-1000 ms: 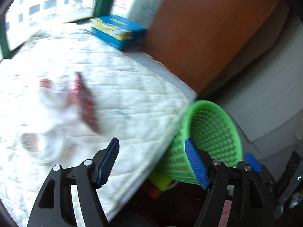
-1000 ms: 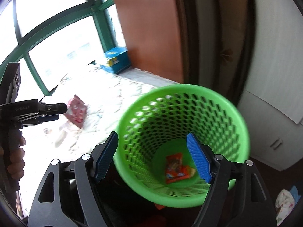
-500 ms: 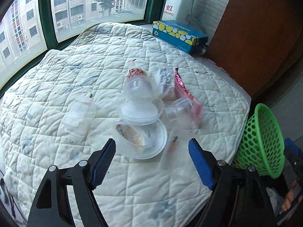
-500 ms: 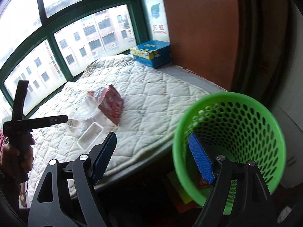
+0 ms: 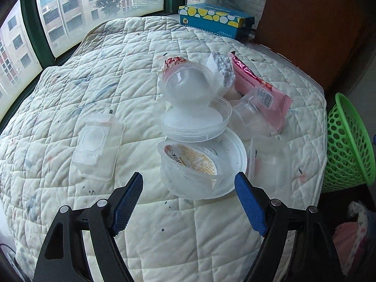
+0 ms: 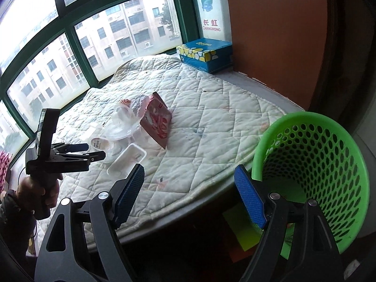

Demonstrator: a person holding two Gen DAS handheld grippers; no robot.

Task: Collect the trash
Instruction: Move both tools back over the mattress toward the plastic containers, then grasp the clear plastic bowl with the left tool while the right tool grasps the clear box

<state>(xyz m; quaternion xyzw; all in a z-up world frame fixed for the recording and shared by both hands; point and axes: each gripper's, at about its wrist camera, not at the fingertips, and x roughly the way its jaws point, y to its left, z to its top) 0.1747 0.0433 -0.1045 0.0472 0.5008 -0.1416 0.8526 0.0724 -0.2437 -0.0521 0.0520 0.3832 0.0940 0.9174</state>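
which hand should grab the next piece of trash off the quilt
Left. The left gripper hangs open right over the clear cup with the printed lid in the trash pile, while the right gripper, also open, sits off the quilt's edge beside the green basket.

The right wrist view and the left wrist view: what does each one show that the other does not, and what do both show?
Only the right wrist view shows the left gripper from outside, the hand holding it, and the open right gripper. Only the left wrist view shows the clear tray fully and the printed lid in the nearest cup. Both show the quilt, pink wrapper, blue box and green basket.
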